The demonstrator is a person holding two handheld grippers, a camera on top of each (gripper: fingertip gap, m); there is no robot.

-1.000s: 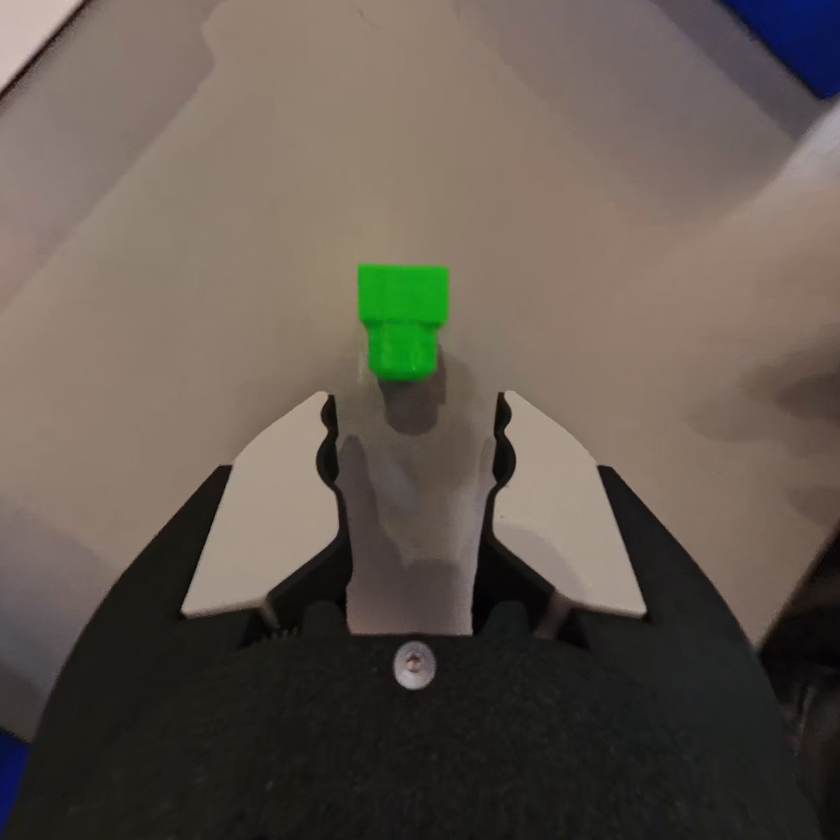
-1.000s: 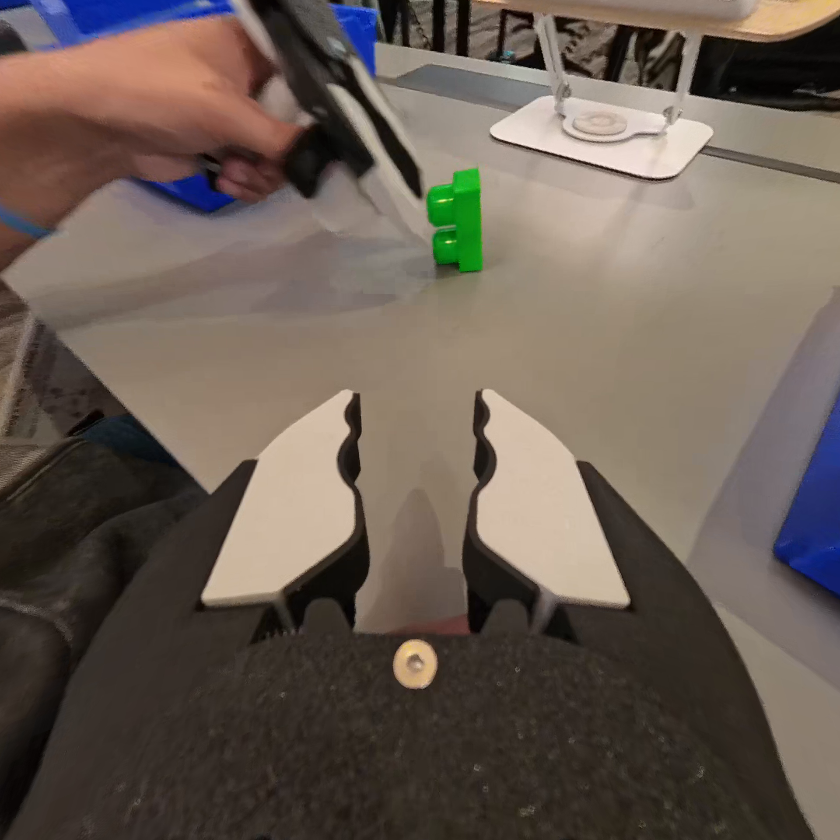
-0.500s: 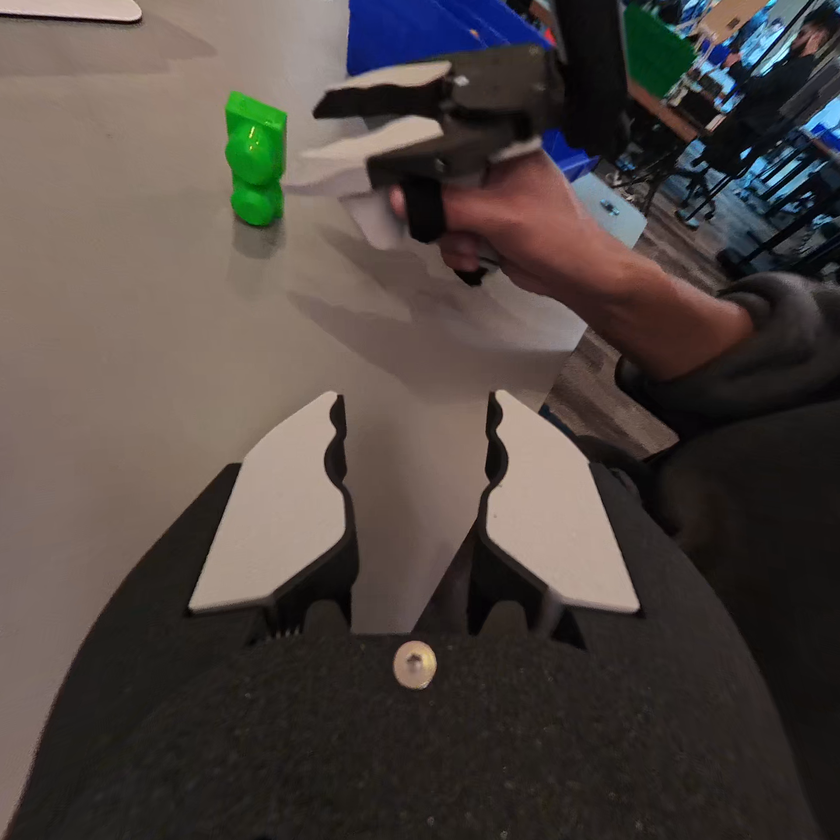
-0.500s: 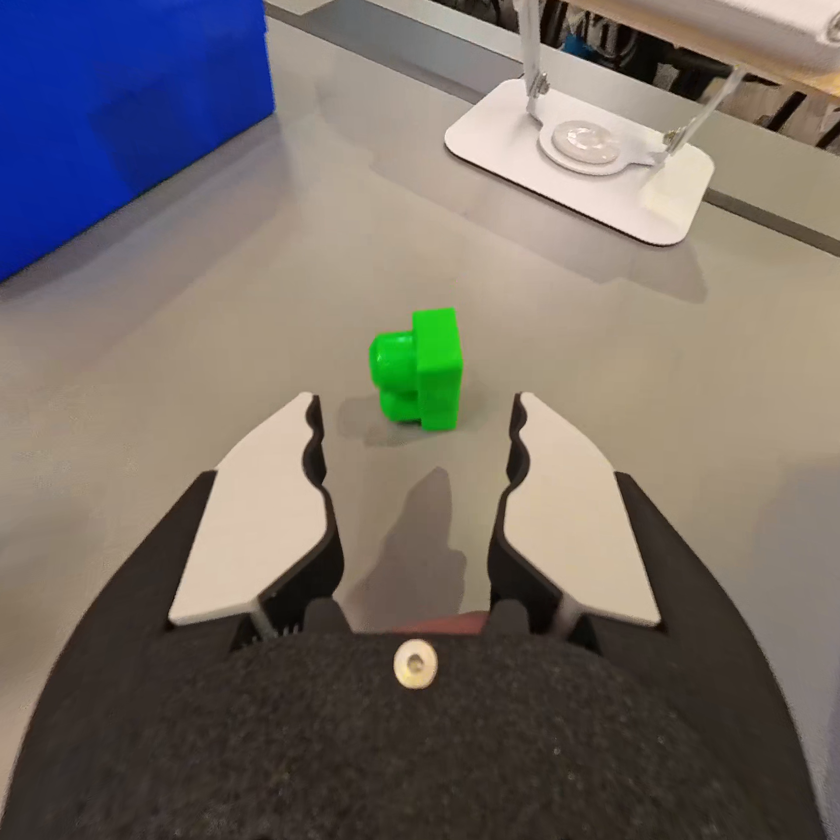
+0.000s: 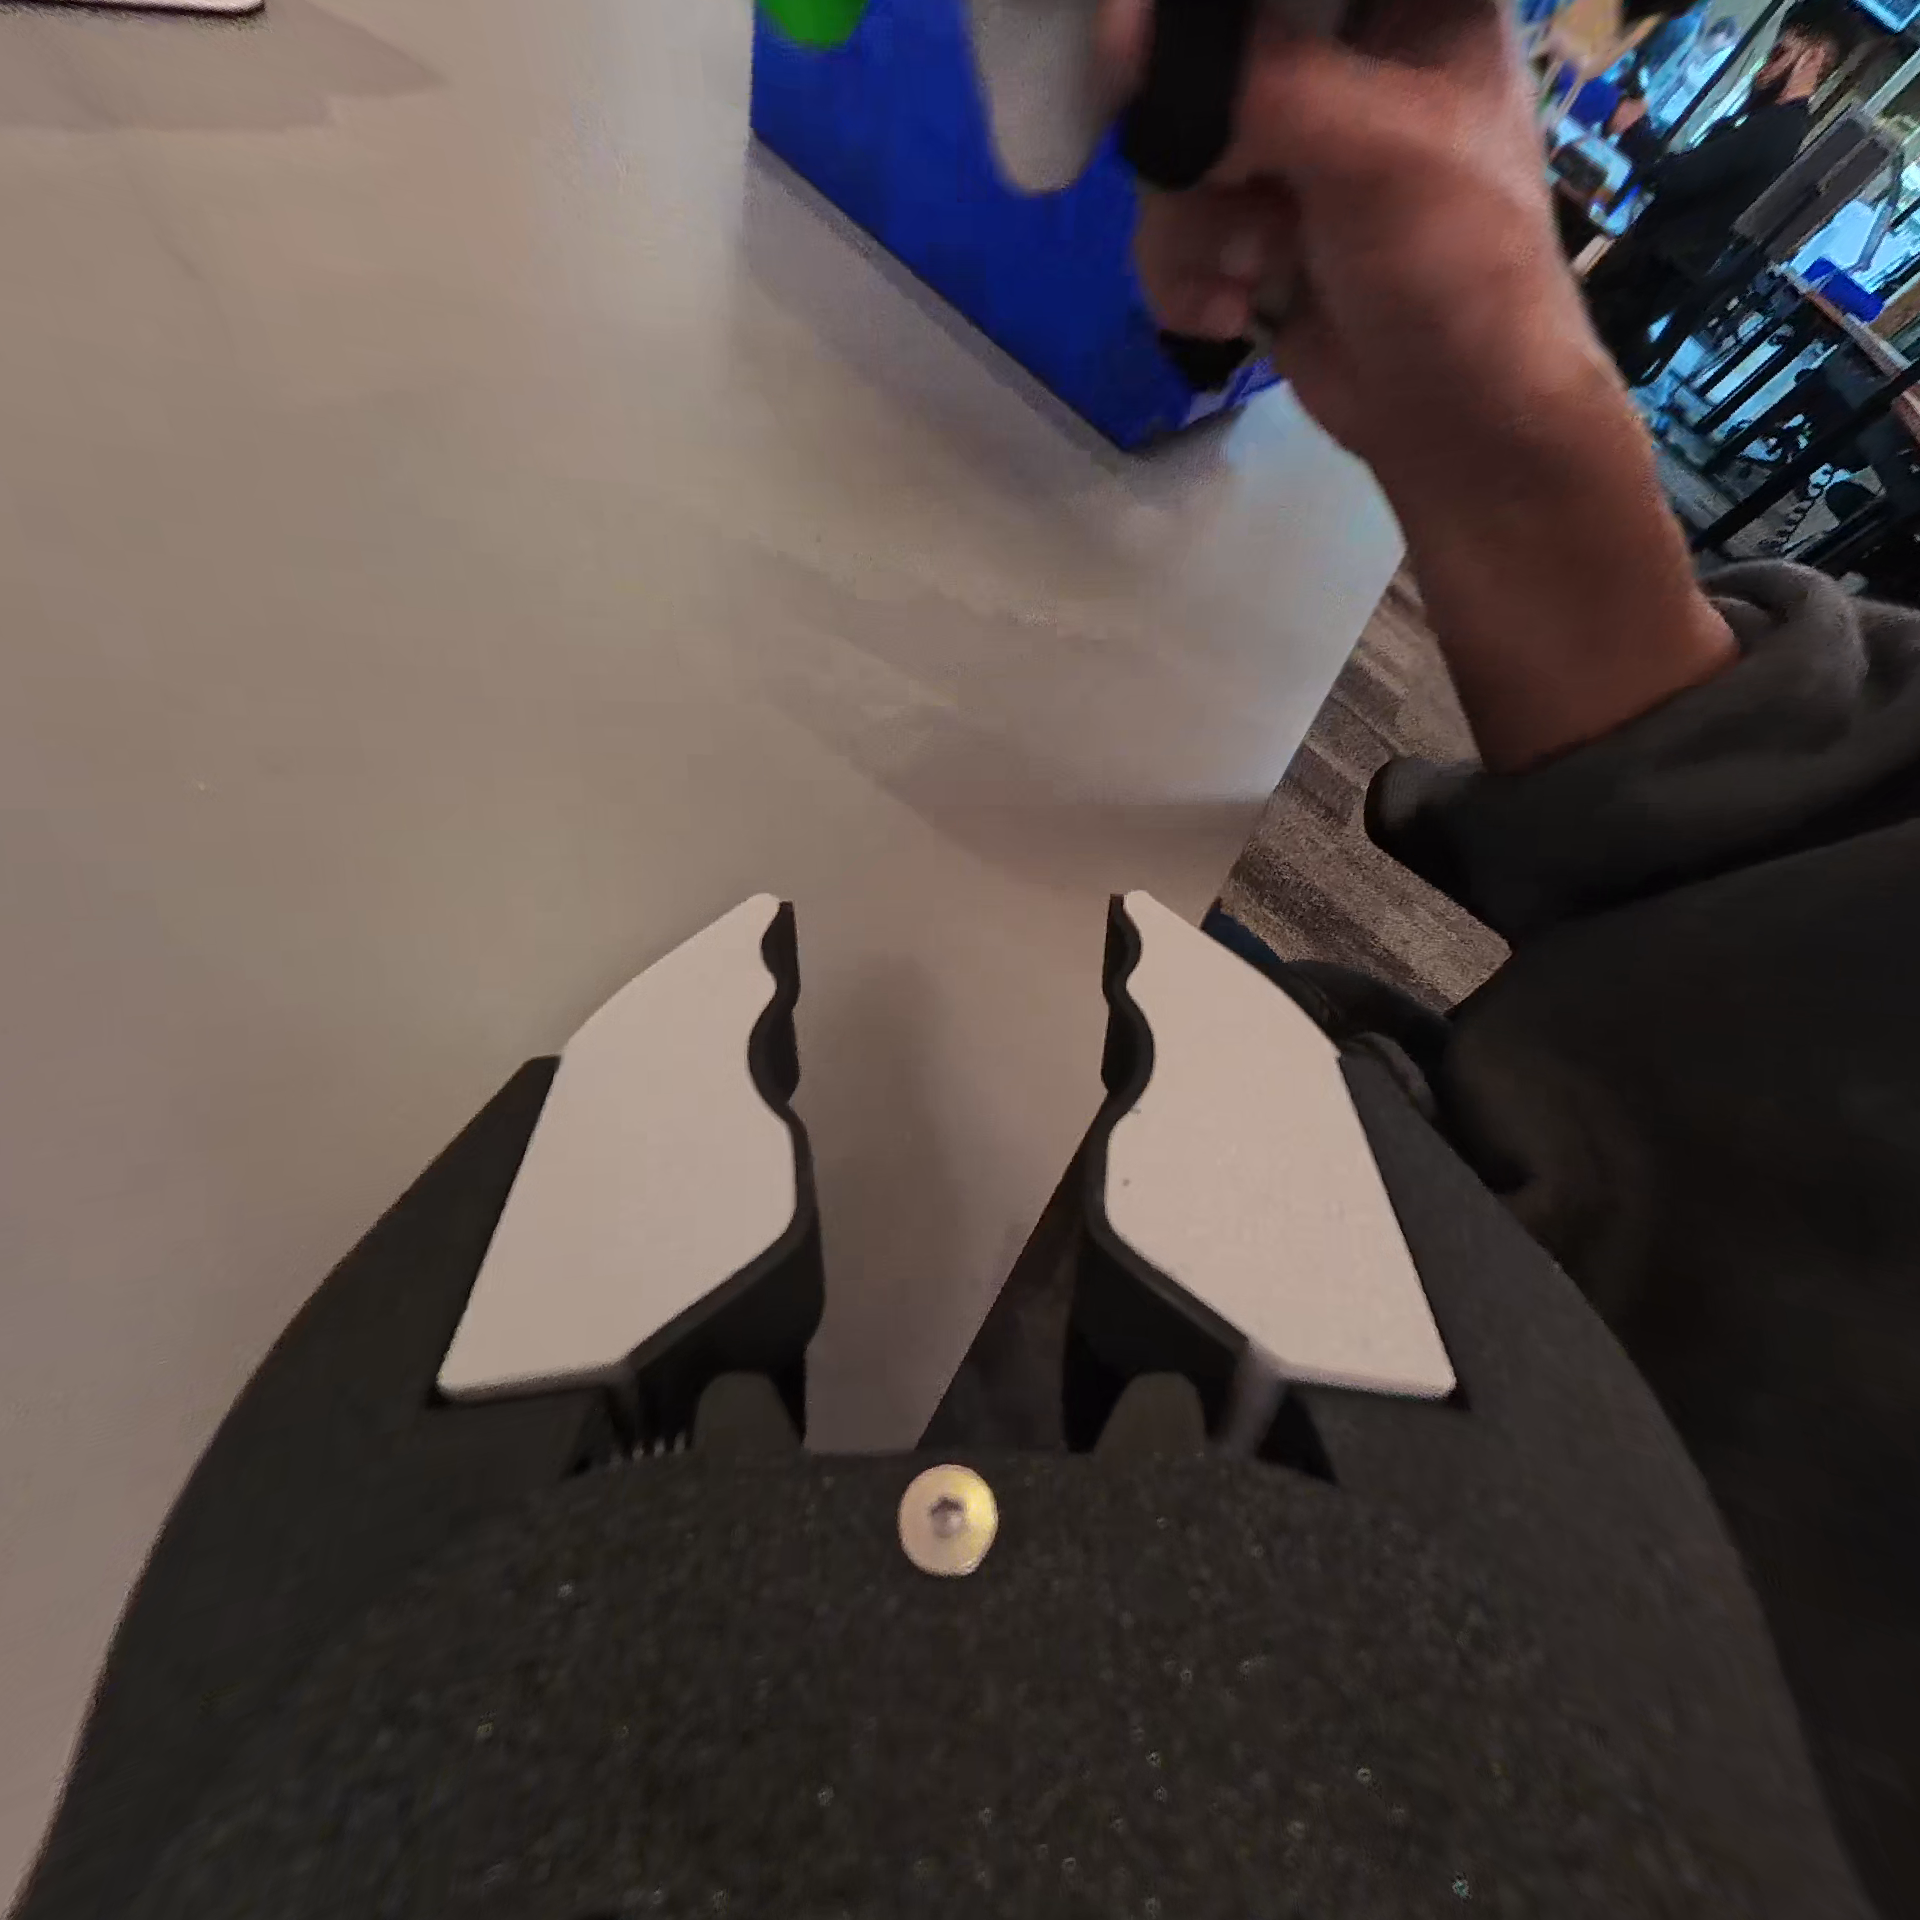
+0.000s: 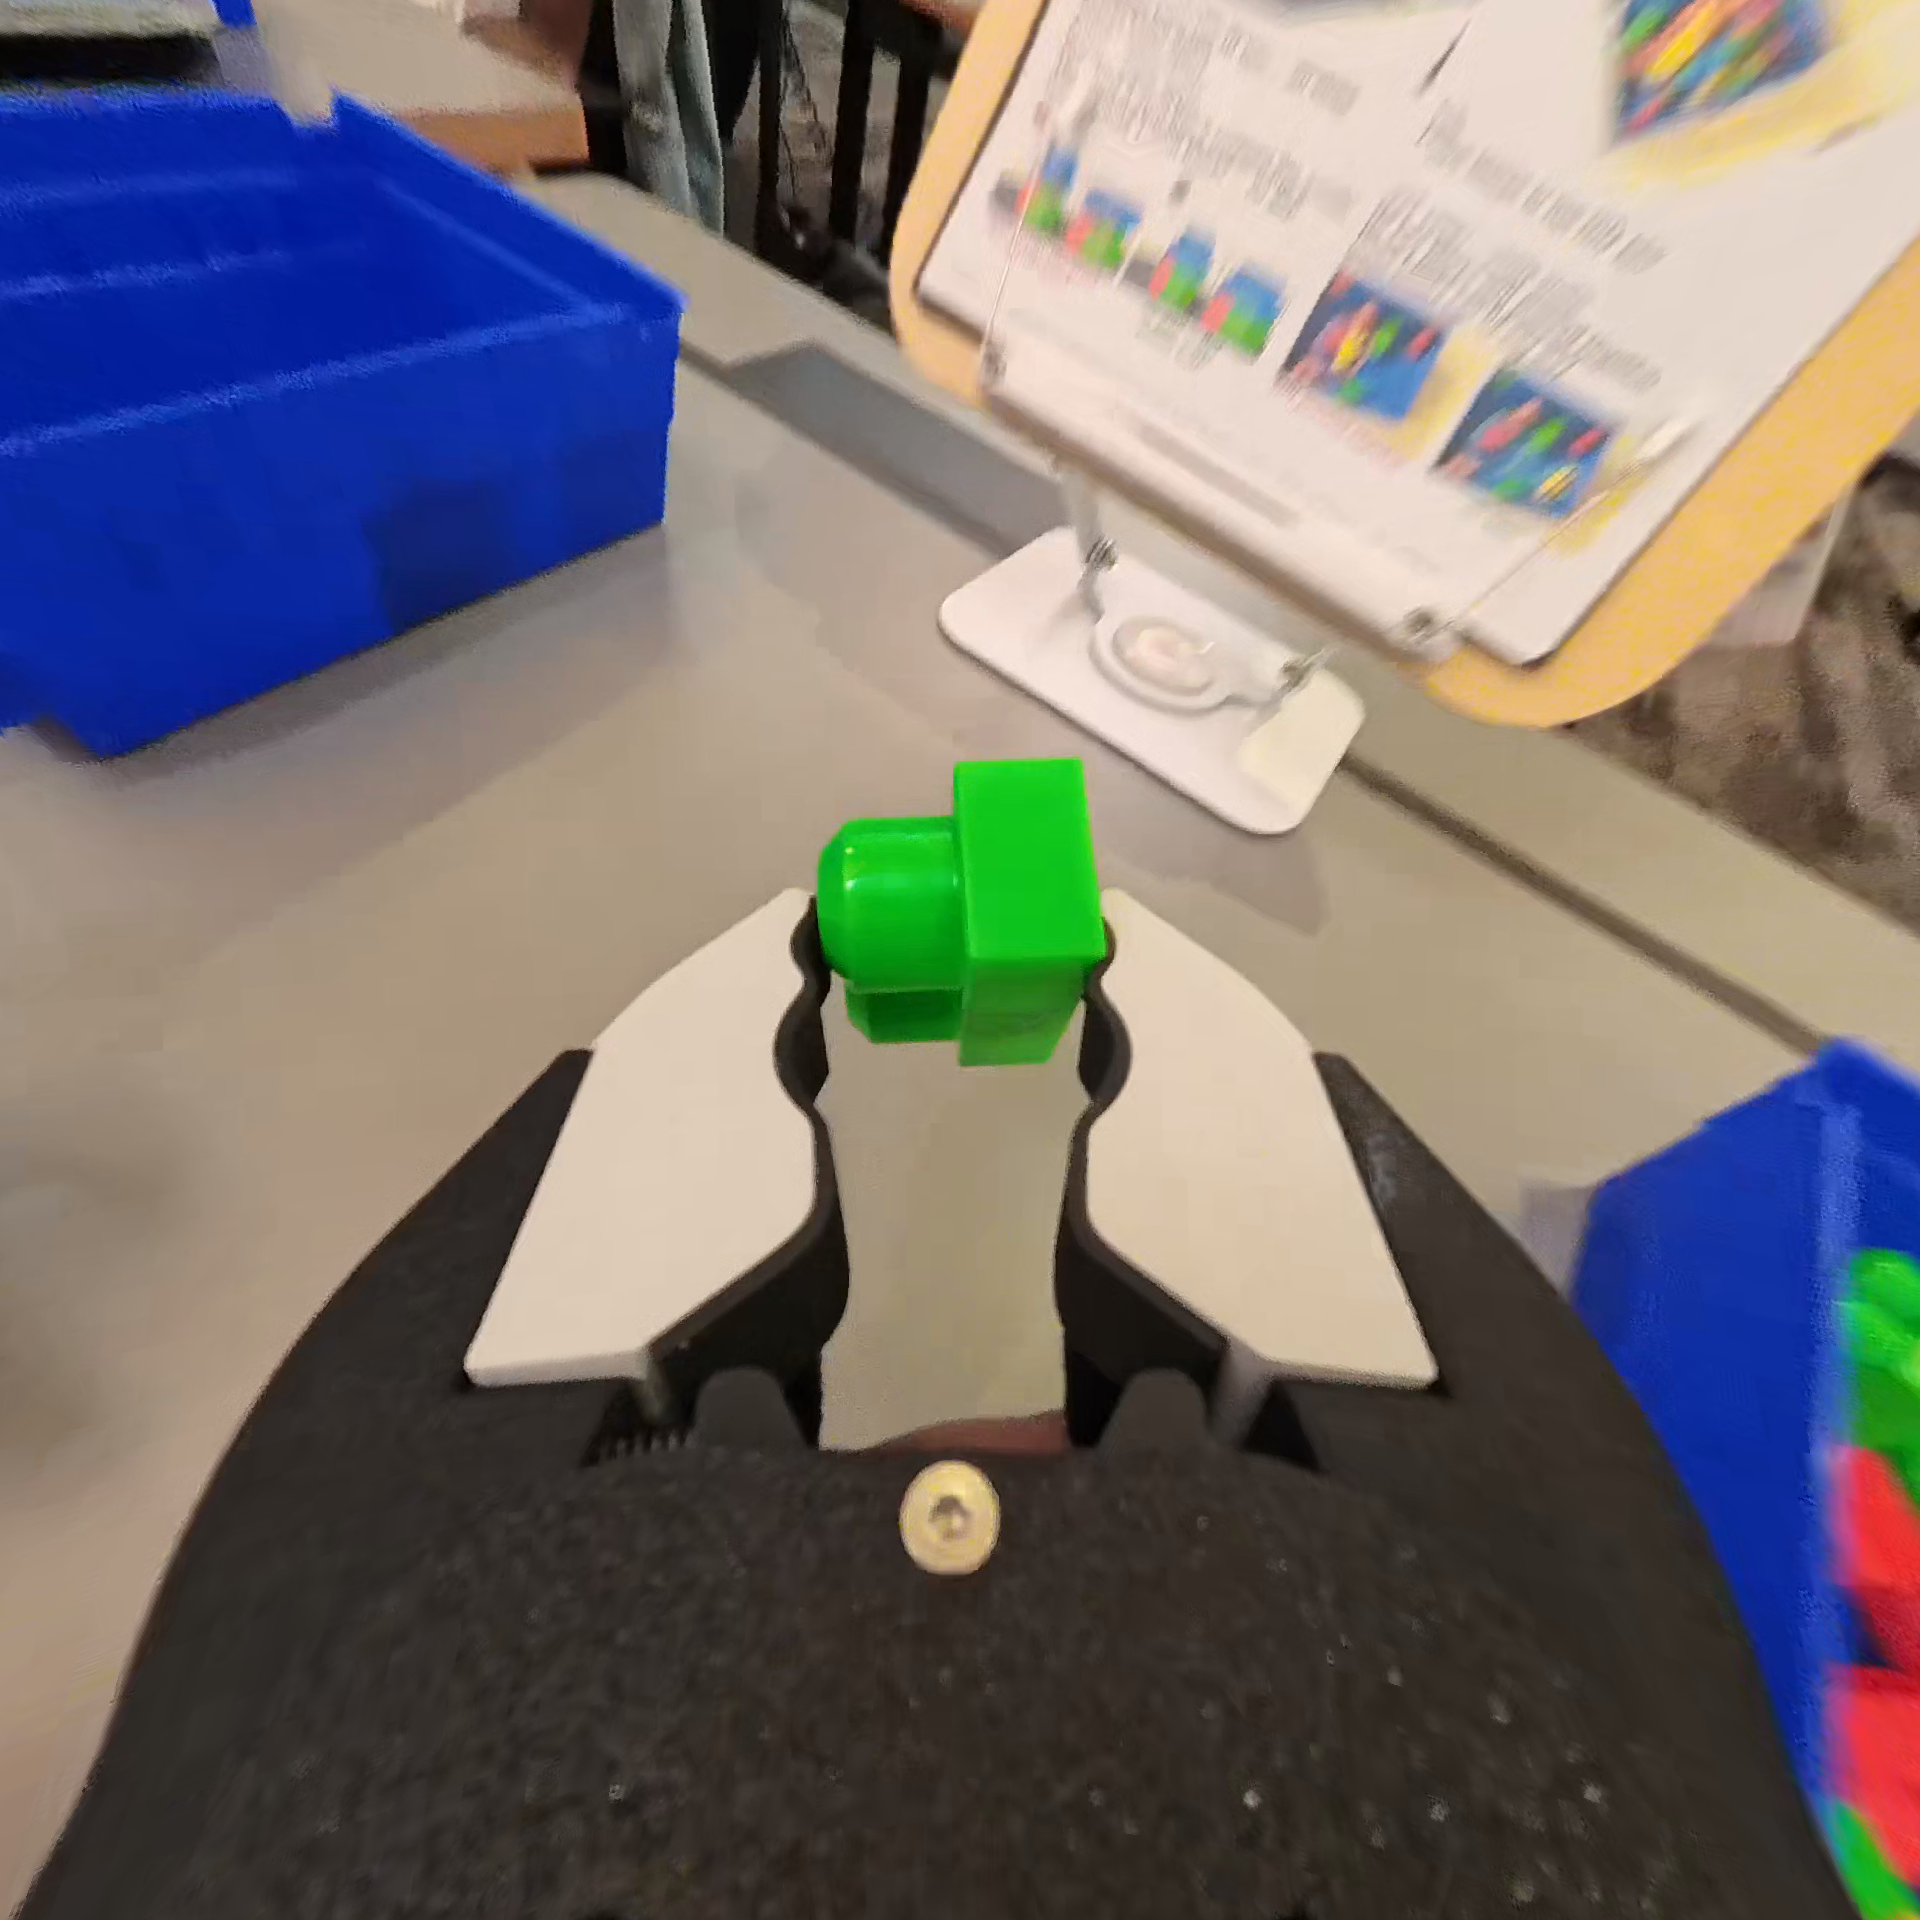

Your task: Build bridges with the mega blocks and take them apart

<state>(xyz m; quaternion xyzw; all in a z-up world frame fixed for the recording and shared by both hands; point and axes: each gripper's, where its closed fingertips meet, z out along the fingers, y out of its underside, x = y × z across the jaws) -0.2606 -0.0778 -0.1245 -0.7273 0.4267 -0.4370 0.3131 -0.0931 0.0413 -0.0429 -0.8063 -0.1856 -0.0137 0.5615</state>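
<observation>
My right gripper (image 6: 951, 925) is shut on a green mega block (image 6: 977, 914) and holds it lifted above the grey table (image 6: 416, 935), studs pointing left. In the left wrist view the same block (image 5: 810, 16) shows as a green scrap at the top edge, beside the blurred right gripper in a person's hand (image 5: 1351, 260). My left gripper (image 5: 945, 914) is open and empty, low over the table (image 5: 416, 623) near its right edge.
A blue bin (image 6: 291, 395) stands at the far left. Another blue bin (image 6: 1766, 1455) with green and red blocks is at the right. A stand (image 6: 1153, 675) holding an instruction board (image 6: 1455, 260) is behind. In the left wrist view a blue bin (image 5: 987, 260) lies ahead. There is about 20 cm between the tips of the two grippers.
My right gripper closed on the green block, which lay on the table half a second ago, and lifted it. My left gripper has stayed open and drawn back a little.
</observation>
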